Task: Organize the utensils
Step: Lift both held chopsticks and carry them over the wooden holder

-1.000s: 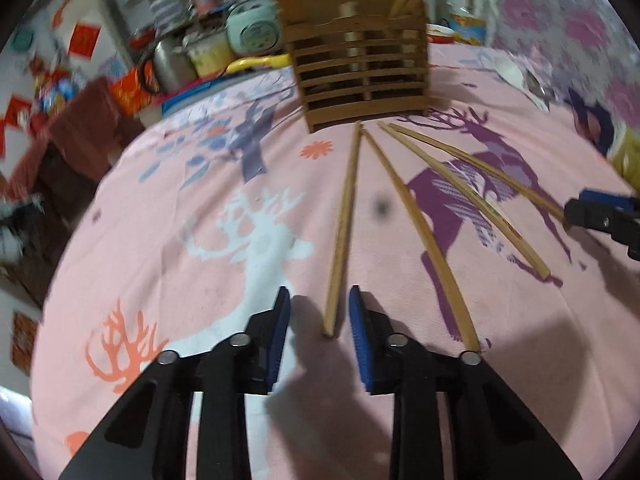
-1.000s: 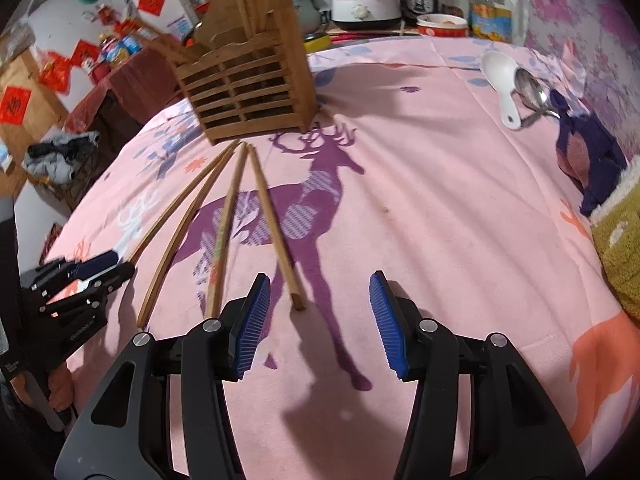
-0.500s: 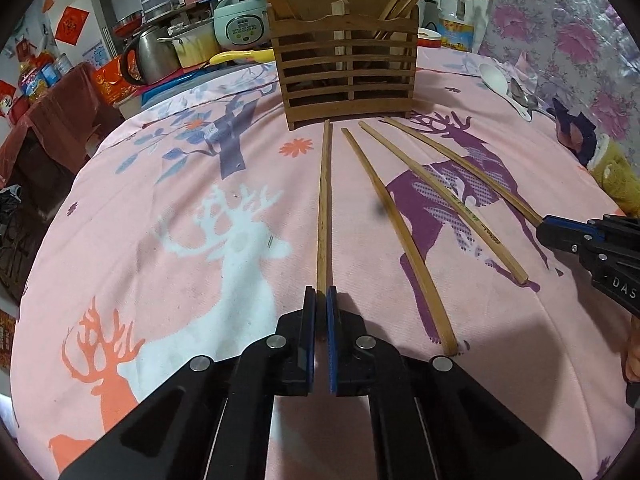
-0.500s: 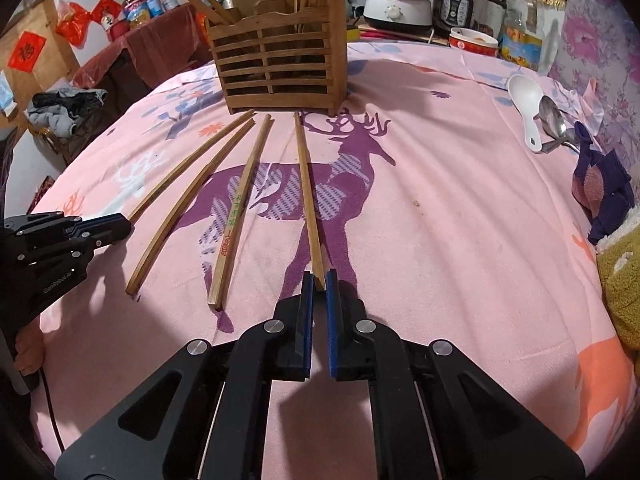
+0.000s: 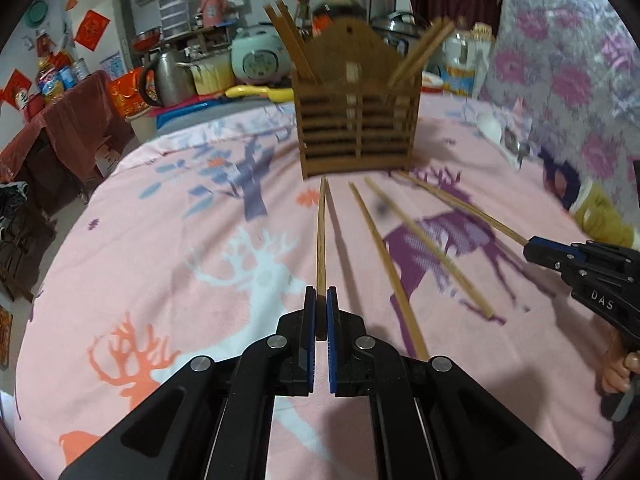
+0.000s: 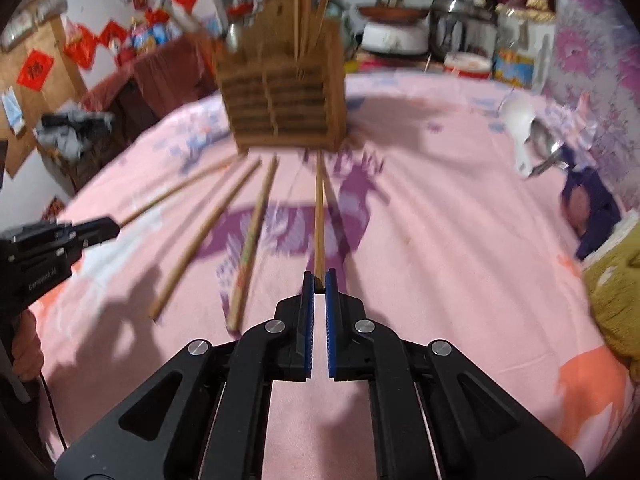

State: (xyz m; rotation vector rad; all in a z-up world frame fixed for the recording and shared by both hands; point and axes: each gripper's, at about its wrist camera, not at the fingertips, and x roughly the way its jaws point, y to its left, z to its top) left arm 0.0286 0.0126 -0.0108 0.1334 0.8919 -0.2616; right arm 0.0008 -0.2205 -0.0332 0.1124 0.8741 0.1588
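Observation:
A slatted wooden utensil holder (image 5: 356, 120) stands at the far middle of the pink table, with several chopsticks upright in it; it also shows in the right wrist view (image 6: 284, 96). My left gripper (image 5: 320, 300) is shut on the near end of the leftmost chopstick (image 5: 321, 236), which points at the holder. My right gripper (image 6: 319, 282) is shut on the rightmost chopstick (image 6: 319, 216), lifted a little off the cloth. Two more chopsticks (image 5: 388, 264) lie between them. Each gripper shows in the other's view: the right one (image 5: 536, 248), the left one (image 6: 108, 228).
A white spoon (image 6: 520, 120) and a metal spoon (image 6: 548, 148) lie at the far right by a dark cloth (image 6: 588, 200). A yellow-green towel (image 6: 616, 292) sits at the right edge. Kettles, cookers and jars crowd the counter behind the table.
Both grippers went from open to shut, each on a chopstick end. Both have since lifted, raising their chopsticks toward the holder.

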